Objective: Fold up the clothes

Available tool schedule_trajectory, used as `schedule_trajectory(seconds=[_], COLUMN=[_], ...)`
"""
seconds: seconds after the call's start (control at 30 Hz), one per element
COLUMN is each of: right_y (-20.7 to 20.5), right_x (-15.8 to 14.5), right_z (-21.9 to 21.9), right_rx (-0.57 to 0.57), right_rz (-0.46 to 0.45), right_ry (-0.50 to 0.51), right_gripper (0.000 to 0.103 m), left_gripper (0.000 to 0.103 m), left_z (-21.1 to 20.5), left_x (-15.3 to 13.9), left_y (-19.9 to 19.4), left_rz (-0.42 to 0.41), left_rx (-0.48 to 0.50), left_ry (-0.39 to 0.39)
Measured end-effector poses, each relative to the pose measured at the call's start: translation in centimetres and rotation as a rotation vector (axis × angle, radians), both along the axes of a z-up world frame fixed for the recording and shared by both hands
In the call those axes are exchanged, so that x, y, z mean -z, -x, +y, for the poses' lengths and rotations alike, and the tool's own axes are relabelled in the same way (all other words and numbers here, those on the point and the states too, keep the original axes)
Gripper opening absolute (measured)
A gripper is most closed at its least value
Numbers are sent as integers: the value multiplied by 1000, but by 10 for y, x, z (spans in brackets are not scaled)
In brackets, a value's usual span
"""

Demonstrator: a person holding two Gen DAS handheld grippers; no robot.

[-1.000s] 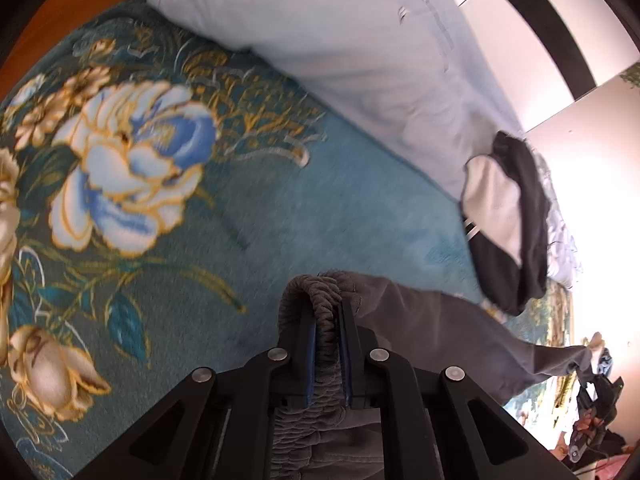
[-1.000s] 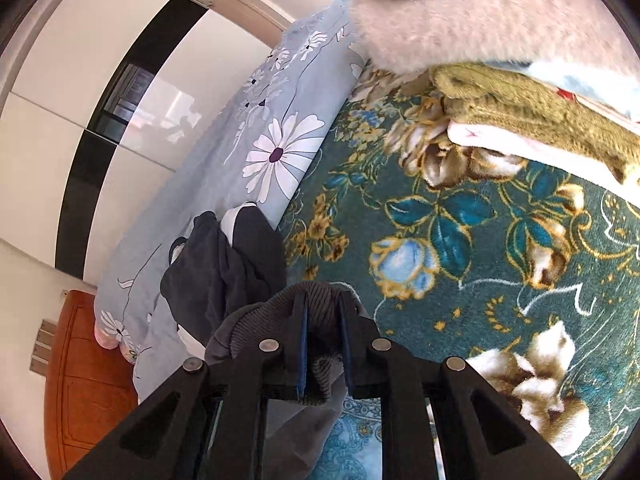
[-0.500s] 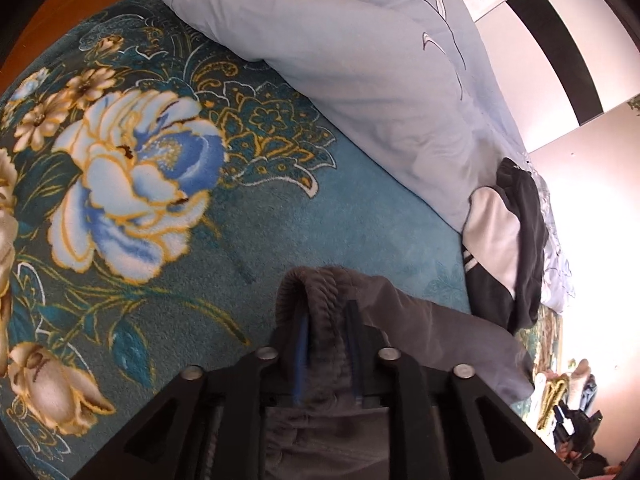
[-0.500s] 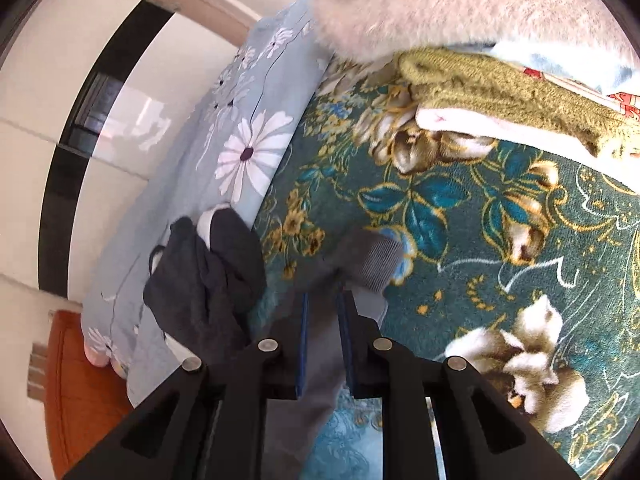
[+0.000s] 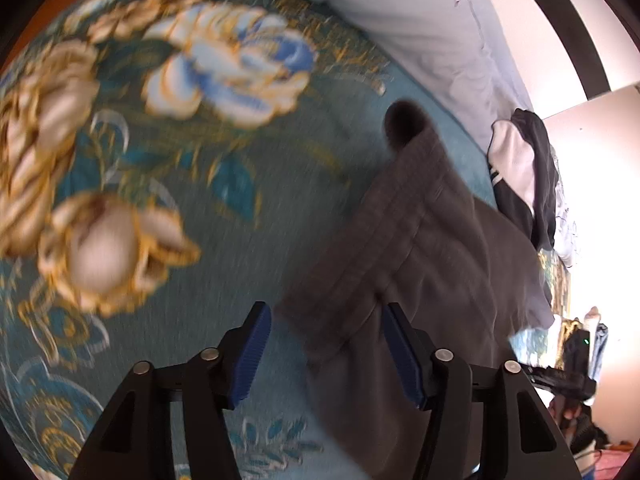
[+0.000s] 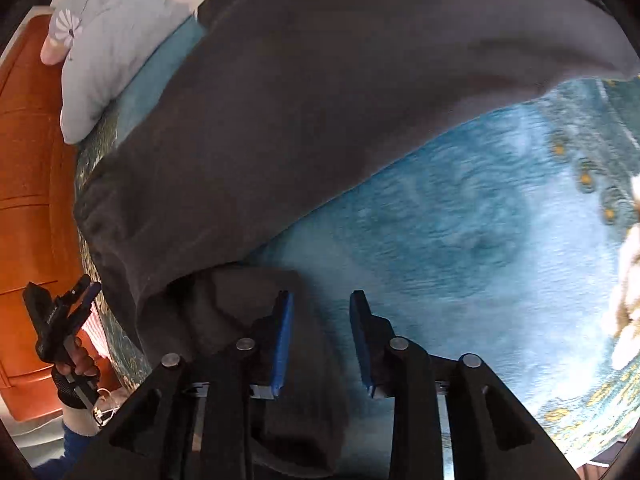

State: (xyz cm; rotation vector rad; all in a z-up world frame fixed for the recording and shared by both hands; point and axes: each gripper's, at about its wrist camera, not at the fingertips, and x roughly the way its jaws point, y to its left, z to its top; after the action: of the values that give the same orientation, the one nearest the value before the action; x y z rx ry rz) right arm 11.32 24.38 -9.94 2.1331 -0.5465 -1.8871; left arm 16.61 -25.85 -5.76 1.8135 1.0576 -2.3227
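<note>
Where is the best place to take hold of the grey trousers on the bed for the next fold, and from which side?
Probably the ribbed waistband end of the grey trousers, which lies flat on the teal floral blanket. Its corner lies between the fingers of the opening left tool, so come down from above and pinch that thick corner. The right tool, also opening, holds nothing.

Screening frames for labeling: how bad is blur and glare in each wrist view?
Left wrist: floral blanket smeared by motion blur, gripper fingers sharp, right edge blown out by glare on the white wall. Right wrist: teal blanket streaked, grey trousers soft and dim, no glare; fisheye bending in both.
</note>
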Motion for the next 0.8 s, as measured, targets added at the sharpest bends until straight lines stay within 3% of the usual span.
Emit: schedule_trajectory(seconds=[0.13,0.23,0.27,0.3,0.37,0.43,0.47,0.73,0.8], right_y=[-2,-8,-11,-16,-26,-36,-40,-72,-84], right_x=[22,19,18,18,16,9,5,-74,-104], right_z=[-21,-23,-24,-24,-24,-18,-13,88,117], right_rx=[31,66,78,95,104,143,164,480,565], right_rz=[-41,-26,-22,-25,-23,-1,12,207,268], right_ry=[-20,-20,-15,5,8,21,27,54,9], right_gripper=[38,41,39,31,8,8,7,7,7], left_gripper=[66,65,64,62,45,25,22,17,17], left_z=[1,6,7,9,14,20,22,36,40], left_x=[18,29,33,35,38,38,36,-28,-40], left_y=[-11,-10,-9,-8,-7,-4,-4,-3,-1], left_rz=[4,4,0,0,-1,-24,-24,165,193], left_rx=[-53,-90,-102,-113,-127,-115,-114,-52,-21], left_ry=[-119,-182,-197,-212,-219,-152,-139,-195,-202])
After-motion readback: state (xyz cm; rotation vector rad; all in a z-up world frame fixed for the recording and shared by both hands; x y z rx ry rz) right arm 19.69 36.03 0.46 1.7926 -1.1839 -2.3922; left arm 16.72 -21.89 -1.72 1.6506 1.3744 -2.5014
